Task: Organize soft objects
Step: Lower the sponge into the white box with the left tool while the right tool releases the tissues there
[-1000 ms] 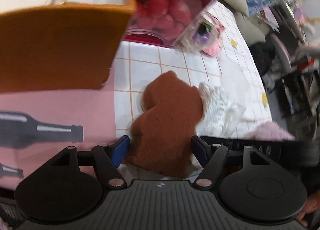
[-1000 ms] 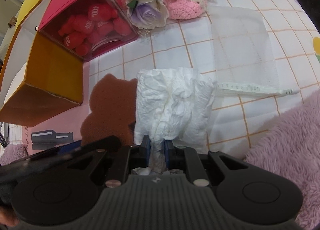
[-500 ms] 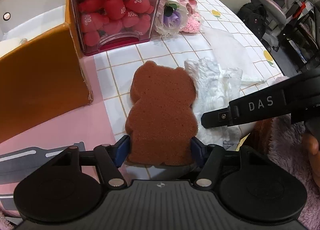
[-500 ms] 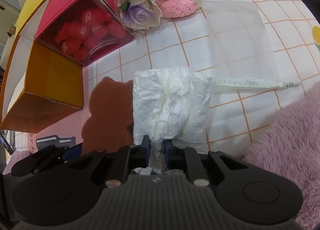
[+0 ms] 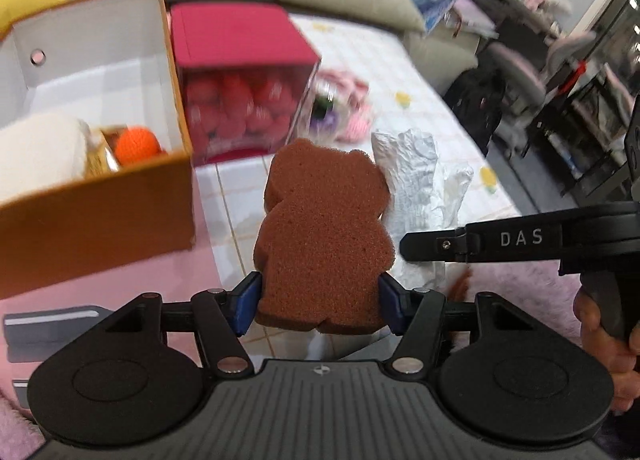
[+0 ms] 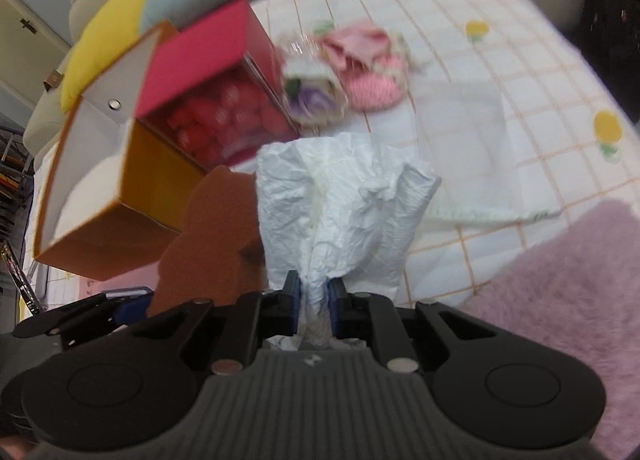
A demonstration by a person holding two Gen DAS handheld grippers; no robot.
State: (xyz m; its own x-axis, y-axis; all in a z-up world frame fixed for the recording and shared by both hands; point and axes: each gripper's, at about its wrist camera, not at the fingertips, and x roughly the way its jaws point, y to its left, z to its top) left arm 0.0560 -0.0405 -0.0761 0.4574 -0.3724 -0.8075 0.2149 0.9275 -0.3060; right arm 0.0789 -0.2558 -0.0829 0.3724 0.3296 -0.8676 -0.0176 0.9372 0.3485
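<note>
My left gripper point(image 5: 320, 302) is shut on a brown bear-shaped sponge point(image 5: 324, 236) and holds it up off the table. My right gripper point(image 6: 314, 296) is shut on a crumpled white cloth point(image 6: 340, 211), also lifted; the cloth shows in the left wrist view point(image 5: 416, 187), and the sponge in the right wrist view point(image 6: 216, 236). The two held things are side by side. An open orange box point(image 5: 96, 199) stands to the left, holding a white roll point(image 5: 36, 147) and an orange ball point(image 5: 136, 145).
A red box with a clear front point(image 5: 244, 107), full of red soft pieces, stands behind the orange box. A wrapped flower and pink knit piece point(image 6: 348, 75) lie beyond. A clear plastic bag point(image 6: 468, 147) and a purple fluffy rug point(image 6: 568, 284) lie right.
Both grippers have risen, lifting the sponge and the cloth off the table. The left gripper closed onto the sponge. The orange box's inside has come into view.
</note>
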